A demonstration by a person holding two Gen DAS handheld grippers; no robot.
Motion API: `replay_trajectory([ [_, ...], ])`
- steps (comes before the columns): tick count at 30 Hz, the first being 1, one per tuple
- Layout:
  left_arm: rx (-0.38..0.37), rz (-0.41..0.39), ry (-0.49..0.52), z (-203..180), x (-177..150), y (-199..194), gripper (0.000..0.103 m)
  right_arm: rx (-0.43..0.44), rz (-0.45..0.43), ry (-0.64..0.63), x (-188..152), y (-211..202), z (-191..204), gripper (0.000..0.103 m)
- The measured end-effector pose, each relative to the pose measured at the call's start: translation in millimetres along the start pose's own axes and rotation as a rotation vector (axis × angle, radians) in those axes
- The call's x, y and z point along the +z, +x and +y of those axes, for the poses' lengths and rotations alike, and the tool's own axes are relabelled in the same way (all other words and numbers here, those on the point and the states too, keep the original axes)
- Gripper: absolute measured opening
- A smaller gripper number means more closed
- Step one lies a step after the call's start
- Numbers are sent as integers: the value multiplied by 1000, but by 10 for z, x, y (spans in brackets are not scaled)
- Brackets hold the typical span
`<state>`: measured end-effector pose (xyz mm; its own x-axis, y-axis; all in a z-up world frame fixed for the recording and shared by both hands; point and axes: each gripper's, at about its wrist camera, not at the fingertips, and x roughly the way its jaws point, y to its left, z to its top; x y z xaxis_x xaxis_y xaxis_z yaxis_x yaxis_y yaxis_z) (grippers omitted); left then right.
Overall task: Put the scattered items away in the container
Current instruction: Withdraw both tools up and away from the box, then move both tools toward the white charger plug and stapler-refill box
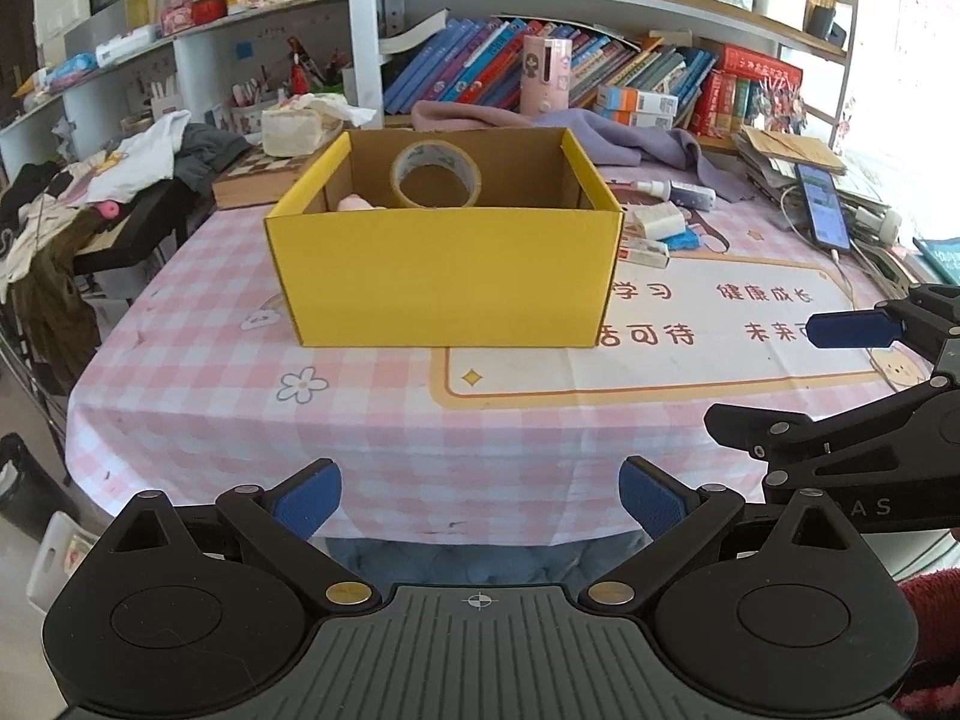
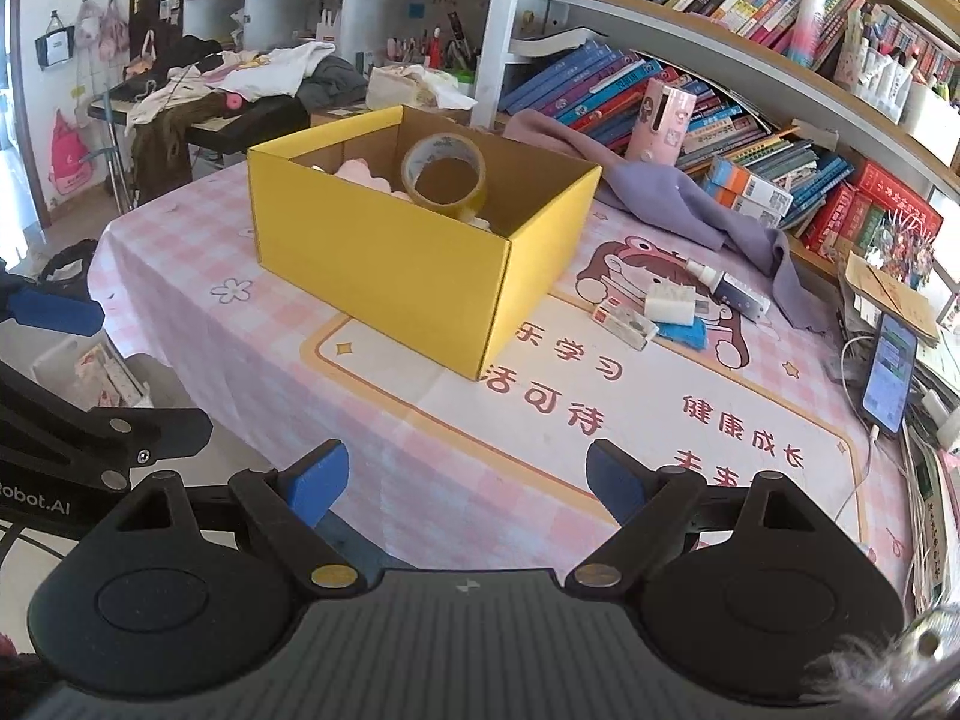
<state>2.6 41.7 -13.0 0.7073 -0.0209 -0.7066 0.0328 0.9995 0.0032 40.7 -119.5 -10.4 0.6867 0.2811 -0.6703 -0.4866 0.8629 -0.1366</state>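
Item: white charger block (image 2: 671,303), ahead-right of right hand-held gripper (image 2: 467,486), beside yellow box (image 2: 384,276). Likely light, rigid; pinch flat sides. Both hand-held grippers spread, empty.

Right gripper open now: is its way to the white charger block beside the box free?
Probably yes. The right gripper is open and empty, with only bare tablecloth ahead; the white charger block lies uncovered, though small items crowd it.

I see bright, even daylight, probably from a window at the right, where the left wrist view blows out white. Shadows under the yellow box (image 1: 444,276) are soft. Both fisheye views bend the bookshelves (image 2: 750,12) hard at the edges; the corners go dark.
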Motion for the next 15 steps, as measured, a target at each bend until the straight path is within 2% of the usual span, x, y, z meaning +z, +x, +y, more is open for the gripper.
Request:
replay_trajectory([
  [15,-89,46,66,-373,197,329,100,-64,48,70,-93,84,-447,86],
])
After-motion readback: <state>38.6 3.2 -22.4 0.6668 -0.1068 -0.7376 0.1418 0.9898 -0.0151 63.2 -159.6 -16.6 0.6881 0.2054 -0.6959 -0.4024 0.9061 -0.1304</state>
